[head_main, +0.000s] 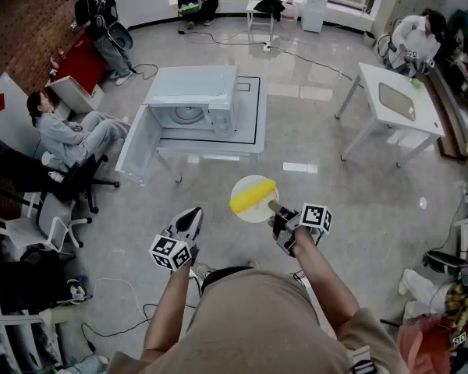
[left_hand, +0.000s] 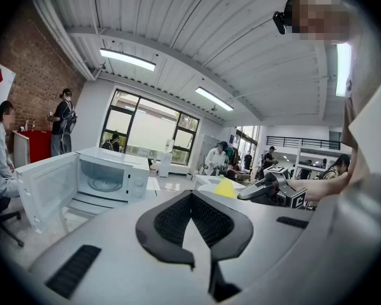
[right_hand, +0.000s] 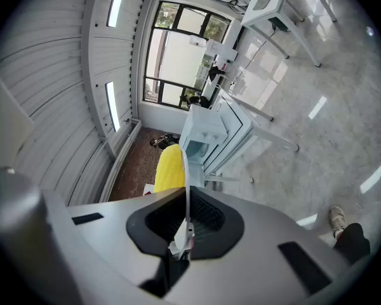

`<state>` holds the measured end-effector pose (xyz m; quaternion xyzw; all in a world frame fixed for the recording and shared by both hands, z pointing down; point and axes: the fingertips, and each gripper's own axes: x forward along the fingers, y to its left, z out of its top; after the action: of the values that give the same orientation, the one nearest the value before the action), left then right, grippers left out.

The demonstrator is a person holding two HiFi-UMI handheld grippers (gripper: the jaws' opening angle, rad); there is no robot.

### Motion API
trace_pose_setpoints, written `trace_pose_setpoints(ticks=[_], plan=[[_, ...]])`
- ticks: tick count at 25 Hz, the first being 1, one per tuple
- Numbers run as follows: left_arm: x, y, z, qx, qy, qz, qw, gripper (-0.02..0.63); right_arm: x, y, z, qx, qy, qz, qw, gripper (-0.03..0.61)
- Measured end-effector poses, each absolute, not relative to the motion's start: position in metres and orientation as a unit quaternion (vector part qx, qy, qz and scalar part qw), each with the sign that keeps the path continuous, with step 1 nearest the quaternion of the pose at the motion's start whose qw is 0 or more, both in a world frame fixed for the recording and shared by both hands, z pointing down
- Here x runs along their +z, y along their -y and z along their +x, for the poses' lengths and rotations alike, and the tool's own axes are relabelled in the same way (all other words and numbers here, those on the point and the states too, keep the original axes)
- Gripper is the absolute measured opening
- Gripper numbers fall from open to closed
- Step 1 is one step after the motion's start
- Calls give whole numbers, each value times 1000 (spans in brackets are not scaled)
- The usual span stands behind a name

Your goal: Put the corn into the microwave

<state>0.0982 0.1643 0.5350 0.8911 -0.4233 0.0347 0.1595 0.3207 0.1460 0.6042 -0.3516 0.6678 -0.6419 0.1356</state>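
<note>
Left tool (head_main: 193, 213), jaws pressed together on nothing, hangs on the near side of the white microwave (head_main: 193, 98). Beside it, the right tool (head_main: 274, 206) pinches the rim of a white plate (head_main: 248, 213) carrying a yellow corn cob (head_main: 253, 195). Plate and corn are in mid-air, well apart from the microwave, whose door (head_main: 139, 146) stands open on its desk (head_main: 249, 121).

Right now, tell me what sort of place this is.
Probably a lab or studio workspace, not a kitchen: the microwave stands on a table mid-floor, a cable trails over the floor, office chairs line one side.
</note>
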Motion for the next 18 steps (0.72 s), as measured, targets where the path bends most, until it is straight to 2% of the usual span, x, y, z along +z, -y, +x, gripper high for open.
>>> trace_pose_setpoints(ticks=[18], plan=[[525,-173,104,35,431,889,153,2,587,-147,309,-636,-683,-335,130,17]])
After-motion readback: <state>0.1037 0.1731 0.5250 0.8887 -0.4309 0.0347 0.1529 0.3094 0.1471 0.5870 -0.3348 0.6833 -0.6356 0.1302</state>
